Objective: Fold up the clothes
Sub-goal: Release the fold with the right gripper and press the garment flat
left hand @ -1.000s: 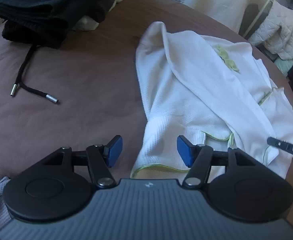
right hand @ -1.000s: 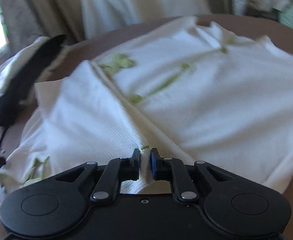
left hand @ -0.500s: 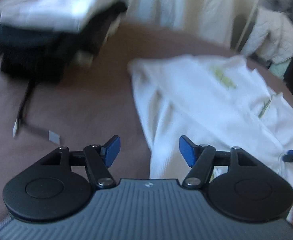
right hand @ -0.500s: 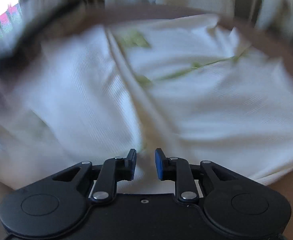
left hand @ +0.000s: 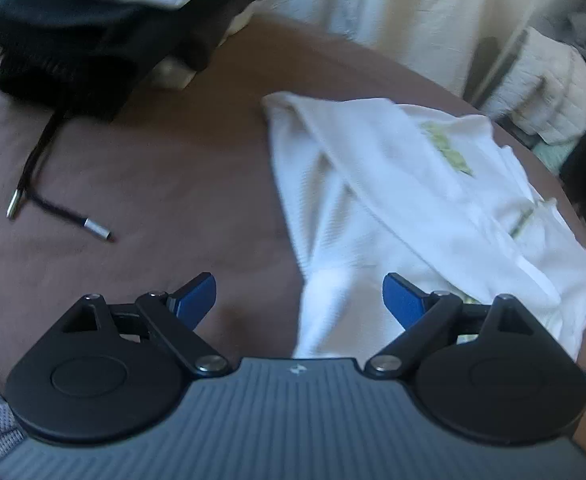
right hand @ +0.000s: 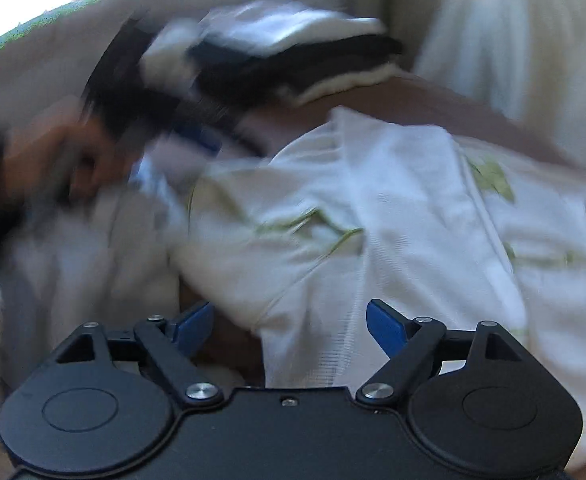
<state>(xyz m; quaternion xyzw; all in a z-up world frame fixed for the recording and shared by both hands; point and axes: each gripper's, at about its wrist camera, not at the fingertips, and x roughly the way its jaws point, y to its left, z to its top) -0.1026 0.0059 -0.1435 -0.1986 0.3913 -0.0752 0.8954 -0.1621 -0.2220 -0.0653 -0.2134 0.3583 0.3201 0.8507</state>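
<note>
A white shirt with green trim [left hand: 397, 200] lies partly folded on the brown surface [left hand: 165, 184]. My left gripper [left hand: 299, 300] is open and empty, its jaws wide apart over the shirt's near left edge. In the right wrist view the shirt [right hand: 393, 232] fills the middle. My right gripper [right hand: 289, 324] is open and empty just above the shirt's near edge. The left gripper [right hand: 197, 136] and the hand holding it show blurred at the left of that view.
A stack of folded black and white clothes [left hand: 105, 20] sits at the far left, with a black drawstring [left hand: 41, 184] trailing onto the surface. The stack also shows in the right wrist view [right hand: 277, 56]. A pale quilted jacket [left hand: 549, 88] hangs beyond the far right edge.
My right gripper has opened and let go of the shirt fold, then swung left. My left gripper has opened wider and stays by the shirt's left edge.
</note>
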